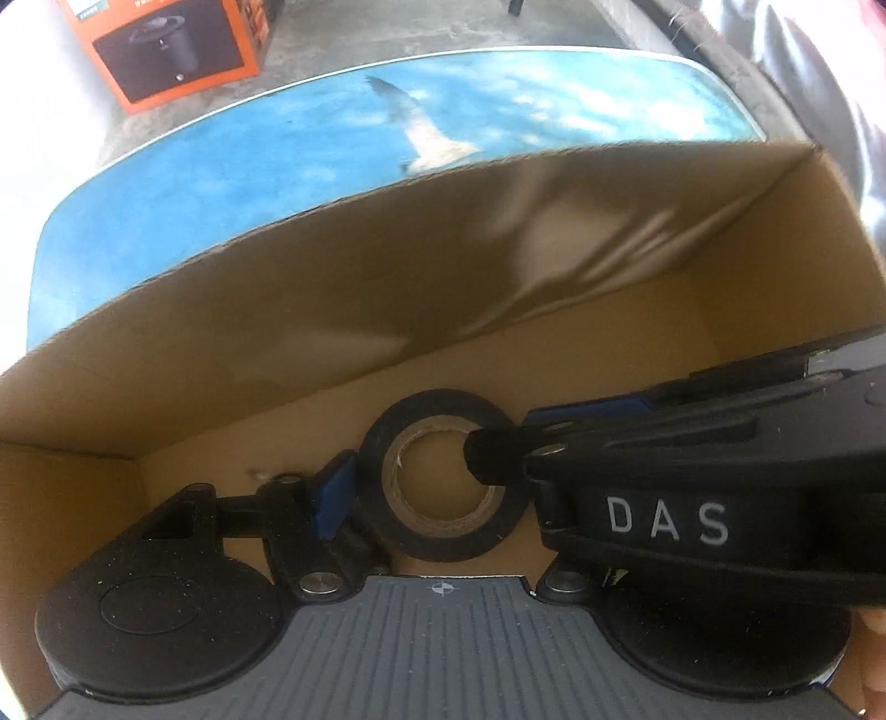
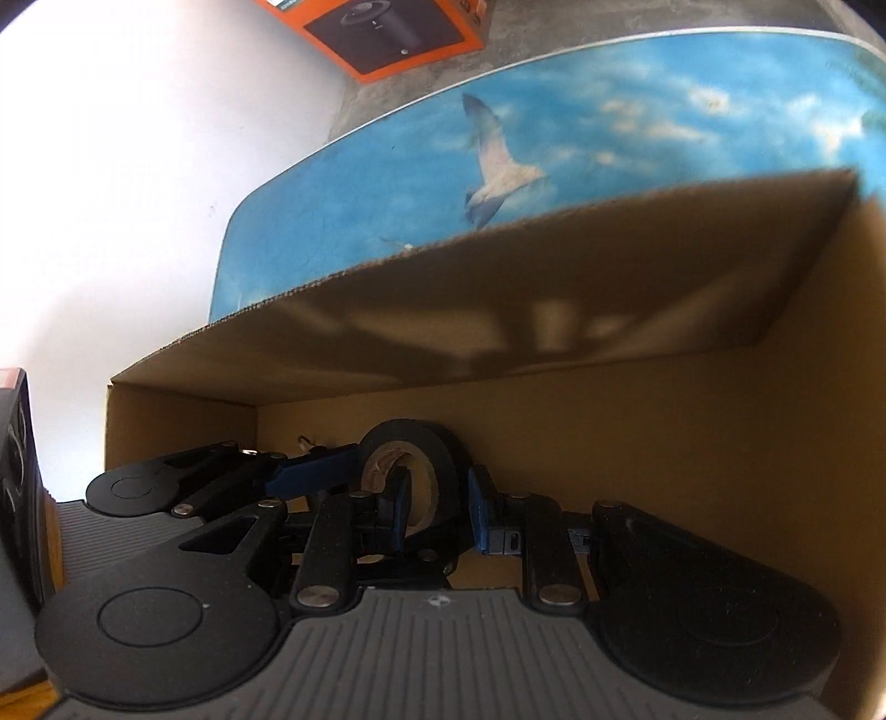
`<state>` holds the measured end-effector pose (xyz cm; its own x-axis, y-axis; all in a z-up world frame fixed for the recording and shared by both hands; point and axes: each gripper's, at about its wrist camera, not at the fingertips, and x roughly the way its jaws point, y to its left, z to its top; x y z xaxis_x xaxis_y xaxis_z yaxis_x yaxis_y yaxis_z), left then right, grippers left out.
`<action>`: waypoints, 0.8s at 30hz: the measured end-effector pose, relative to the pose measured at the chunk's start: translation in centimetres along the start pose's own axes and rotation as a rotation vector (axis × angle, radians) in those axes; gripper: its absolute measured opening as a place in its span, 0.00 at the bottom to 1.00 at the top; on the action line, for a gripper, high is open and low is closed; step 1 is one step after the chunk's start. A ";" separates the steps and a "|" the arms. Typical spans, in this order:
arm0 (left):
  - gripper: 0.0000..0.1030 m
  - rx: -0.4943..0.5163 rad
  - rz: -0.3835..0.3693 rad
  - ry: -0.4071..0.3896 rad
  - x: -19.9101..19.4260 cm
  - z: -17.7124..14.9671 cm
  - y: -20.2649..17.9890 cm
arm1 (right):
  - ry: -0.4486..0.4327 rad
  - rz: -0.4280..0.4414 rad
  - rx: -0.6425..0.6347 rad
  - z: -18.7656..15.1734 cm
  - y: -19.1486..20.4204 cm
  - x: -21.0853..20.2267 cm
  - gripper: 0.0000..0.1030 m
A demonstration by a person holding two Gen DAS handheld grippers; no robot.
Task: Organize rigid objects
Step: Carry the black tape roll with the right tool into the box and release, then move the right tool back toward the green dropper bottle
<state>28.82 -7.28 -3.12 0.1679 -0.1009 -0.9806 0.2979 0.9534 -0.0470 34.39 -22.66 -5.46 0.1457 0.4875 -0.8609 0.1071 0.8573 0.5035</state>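
A: Currently, where is the tape roll [image 1: 440, 493]?
B: Inside the cardboard box [image 1: 332, 310], on edge, bore axis toward 9 o'clock.
A: Grippers?
B: Right gripper [image 2: 437, 507] clamps its rim; left gripper [image 1: 426, 498] stands apart around it.

- "DAS" in white capitals on the black body of the right gripper [image 1: 493, 457]
- orange box [image 1: 166, 50] has print on it too, way too blurry to read

We note matt brown corrugated cardboard for the box [image 1: 387, 310]. Inside the box, the tape roll [image 1: 443, 531] looks matt black with a paper core. Beyond the box, the tabletop [image 1: 194, 183] appears smooth, printed blue.
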 end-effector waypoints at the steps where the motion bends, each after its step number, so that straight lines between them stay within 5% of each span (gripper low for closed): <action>1: 0.65 0.004 0.011 0.003 0.0 -0.1 0.2 | 0.000 0.012 0.004 -0.1 0.0 0.3 0.24; 13: 0.69 -0.032 0.072 -0.009 -1.7 -1.9 2.4 | 0.003 0.122 0.047 -0.4 1.0 1.7 0.26; 19: 0.79 -0.029 0.072 -0.135 -6.1 -2.8 2.2 | -0.103 0.135 0.048 -1.5 0.5 -4.0 0.30; 21: 0.79 -0.044 0.060 -0.180 -8.1 -3.1 2.2 | -0.146 0.141 0.051 -2.1 0.2 -6.5 0.45; 24: 0.81 -0.086 0.028 -0.250 -11.2 -4.2 2.3 | -0.215 0.143 0.036 -4.4 0.0 -10.8 0.50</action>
<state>23.67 -2.77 6.95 0.4049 -0.1311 -0.9049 0.2107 0.9764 -0.0472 28.54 -27.22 3.46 0.3676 0.5535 -0.7474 0.1051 0.7737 0.6247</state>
